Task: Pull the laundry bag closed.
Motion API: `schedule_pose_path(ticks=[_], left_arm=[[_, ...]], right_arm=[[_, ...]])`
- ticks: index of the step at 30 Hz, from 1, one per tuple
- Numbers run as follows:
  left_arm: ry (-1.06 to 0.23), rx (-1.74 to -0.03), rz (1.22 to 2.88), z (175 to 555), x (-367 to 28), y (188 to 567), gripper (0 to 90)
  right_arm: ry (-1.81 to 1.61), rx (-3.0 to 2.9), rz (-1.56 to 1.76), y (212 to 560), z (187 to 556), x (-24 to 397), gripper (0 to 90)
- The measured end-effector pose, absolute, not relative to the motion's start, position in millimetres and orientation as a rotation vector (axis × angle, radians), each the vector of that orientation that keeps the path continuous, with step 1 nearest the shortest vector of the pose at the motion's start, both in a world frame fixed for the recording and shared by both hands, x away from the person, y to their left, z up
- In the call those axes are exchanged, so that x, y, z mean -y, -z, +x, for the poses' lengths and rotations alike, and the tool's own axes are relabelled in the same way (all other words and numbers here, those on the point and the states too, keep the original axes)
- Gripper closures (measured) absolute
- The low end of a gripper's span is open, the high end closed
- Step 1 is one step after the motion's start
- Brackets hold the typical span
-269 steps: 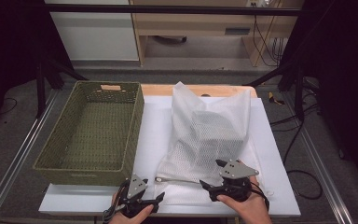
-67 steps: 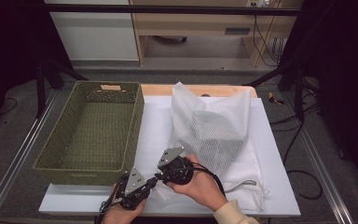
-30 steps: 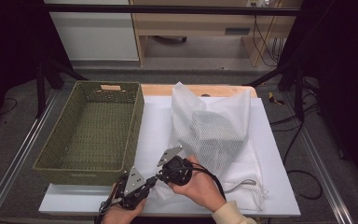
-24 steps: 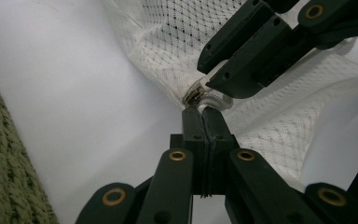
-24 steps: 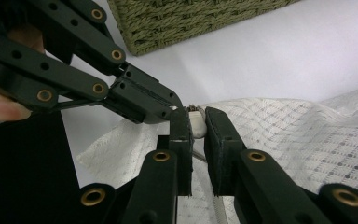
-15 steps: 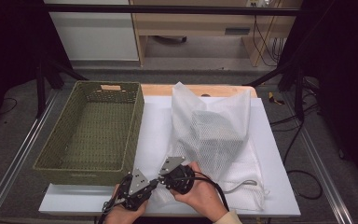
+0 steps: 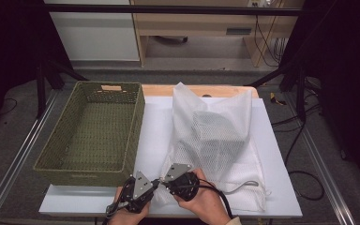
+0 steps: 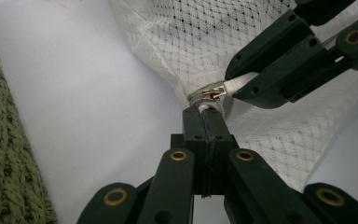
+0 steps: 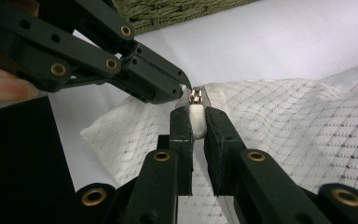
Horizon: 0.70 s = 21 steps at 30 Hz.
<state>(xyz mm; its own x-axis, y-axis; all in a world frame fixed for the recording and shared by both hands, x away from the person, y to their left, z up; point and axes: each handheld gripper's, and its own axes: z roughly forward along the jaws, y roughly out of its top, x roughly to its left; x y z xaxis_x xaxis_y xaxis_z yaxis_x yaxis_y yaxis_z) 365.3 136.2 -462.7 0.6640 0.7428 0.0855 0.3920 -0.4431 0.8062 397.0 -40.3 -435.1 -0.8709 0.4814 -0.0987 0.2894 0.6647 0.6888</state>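
Since a second ago my right gripper [image 7: 165, 180] sank toward the tabletop's [image 7: 159, 126] near edge, fingers clamped on the zipper pull [image 9: 196, 113] while the left gripper [image 7: 155, 183] pinches the mesh bag's [image 7: 220, 140] corner; next, draw the pull along to unzip.

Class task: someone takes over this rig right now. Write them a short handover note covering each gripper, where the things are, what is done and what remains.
Left gripper: shut on the corner of the white mesh zip bag, right by the zip's end.
Right gripper: shut on the white zip pull tab.
Both meet at the bag's near-left corner on the white table sheet; the green woven basket sits at the left.
Done: corner pinned, pull tab gripped.
Left: the zip looks closed at this end; probably draw the tab along to open the bag.
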Motion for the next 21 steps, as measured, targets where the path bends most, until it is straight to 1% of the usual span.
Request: schedule_pose_path(ticks=[3, 6, 12, 21], left_arm=[[-0.565, -0.876, 2.074, 364.5, -135.5, 463.0, 90.0], [-0.5, -0.902, 2.038, 365.6, -139.2, 462.4, 90.0], [-0.475, -0.882, 2.024, 365.3, -139.2, 460.9, 90.0], [-0.474, -0.872, 2.018, 365.9, -141.4, 458.8, 90.0]], right_arm=[[-1.002, -2.612, 0.62, 437.4, 395.8, 40.6, 81.9], [-1.006, -2.611, 0.64, 439.8, 396.0, 41.2, 81.9], [-1.003, -2.625, 0.658, 443.8, 399.7, 42.6, 81.8], [-1.028, -2.636, 0.667, 443.1, 403.7, 42.4, 81.7]])
